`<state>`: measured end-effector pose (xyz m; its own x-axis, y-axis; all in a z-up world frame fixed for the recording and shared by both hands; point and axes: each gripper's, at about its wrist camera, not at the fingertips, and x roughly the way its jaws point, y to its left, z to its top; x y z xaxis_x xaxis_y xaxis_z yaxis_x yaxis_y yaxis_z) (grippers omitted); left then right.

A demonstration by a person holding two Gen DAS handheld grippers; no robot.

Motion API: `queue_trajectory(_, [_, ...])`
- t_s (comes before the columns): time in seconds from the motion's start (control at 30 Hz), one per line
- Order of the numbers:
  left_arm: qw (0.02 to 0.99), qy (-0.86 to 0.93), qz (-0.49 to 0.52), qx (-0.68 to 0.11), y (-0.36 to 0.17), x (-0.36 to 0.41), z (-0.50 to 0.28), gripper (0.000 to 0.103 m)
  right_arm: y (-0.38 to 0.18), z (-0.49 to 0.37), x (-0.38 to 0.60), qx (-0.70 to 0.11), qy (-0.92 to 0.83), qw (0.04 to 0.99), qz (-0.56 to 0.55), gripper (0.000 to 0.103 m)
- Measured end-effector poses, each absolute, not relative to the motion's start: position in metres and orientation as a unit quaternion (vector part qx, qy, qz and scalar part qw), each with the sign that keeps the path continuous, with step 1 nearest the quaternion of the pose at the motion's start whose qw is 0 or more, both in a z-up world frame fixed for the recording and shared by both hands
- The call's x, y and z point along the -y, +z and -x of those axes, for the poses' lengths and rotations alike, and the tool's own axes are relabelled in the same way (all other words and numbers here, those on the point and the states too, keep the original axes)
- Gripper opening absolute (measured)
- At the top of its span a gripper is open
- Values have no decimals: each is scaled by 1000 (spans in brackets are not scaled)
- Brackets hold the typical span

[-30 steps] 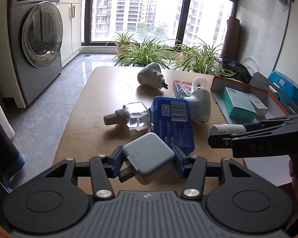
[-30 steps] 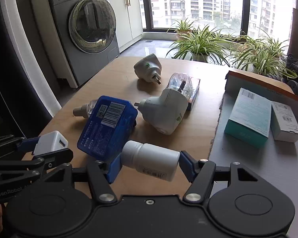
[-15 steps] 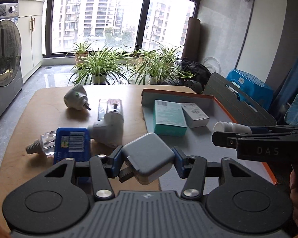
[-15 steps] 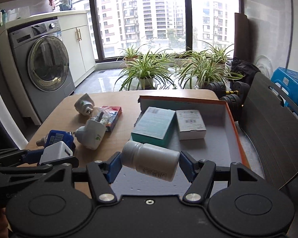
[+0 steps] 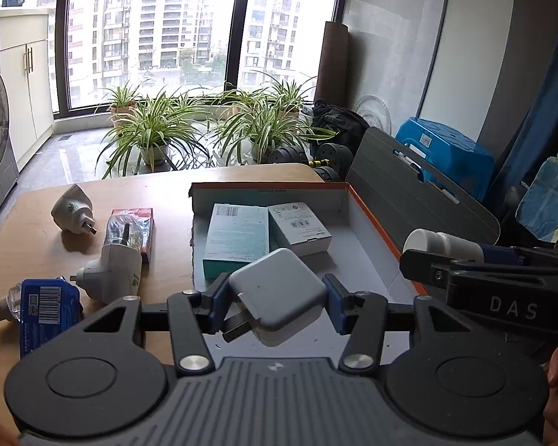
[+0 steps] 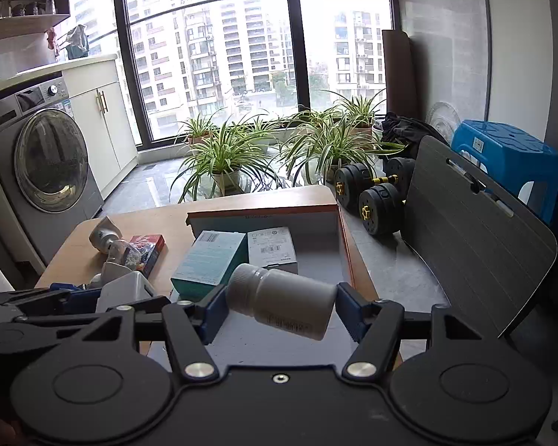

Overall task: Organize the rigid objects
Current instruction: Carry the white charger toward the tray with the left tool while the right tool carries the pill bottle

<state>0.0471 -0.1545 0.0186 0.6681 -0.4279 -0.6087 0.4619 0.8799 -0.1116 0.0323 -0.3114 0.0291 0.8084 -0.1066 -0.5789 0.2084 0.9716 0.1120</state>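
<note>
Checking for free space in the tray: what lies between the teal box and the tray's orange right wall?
In the left wrist view, a white box lies beside the teal box; past it, bare grey floor reaches the tray wall.

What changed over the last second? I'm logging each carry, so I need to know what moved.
Both tongs swung from over the loose table items to above the tray. The left tongs still clamp the charger; the right tongs still clamp the pill bottle. Nothing was released; the tray's boxes stayed put.

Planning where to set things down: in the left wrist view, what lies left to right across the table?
blue packet → white plug-in unit → teal box → white box → orange tray wall
</note>
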Motion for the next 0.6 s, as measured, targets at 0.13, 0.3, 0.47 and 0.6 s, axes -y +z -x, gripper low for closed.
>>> queue_trajectory(0.13, [914, -237, -31, -328, 19, 158, -47, 53, 30, -32, 312, -297, -80, 948, -85, 76])
queue_trajectory(0.3, [915, -228, -31, -330, 21, 158, -47, 53, 31, -33, 309, -295, -76, 948, -87, 76])
queue_trajectory(0.47, [917, -222, -30, -330, 23, 157, -45, 53, 33, -33, 307, -293, -74, 949, -85, 76])
queue_trajectory(0.6, [918, -218, -33, -330, 24, 157, -45, 53, 33, -33, 307, -293, -73, 950, -84, 76])
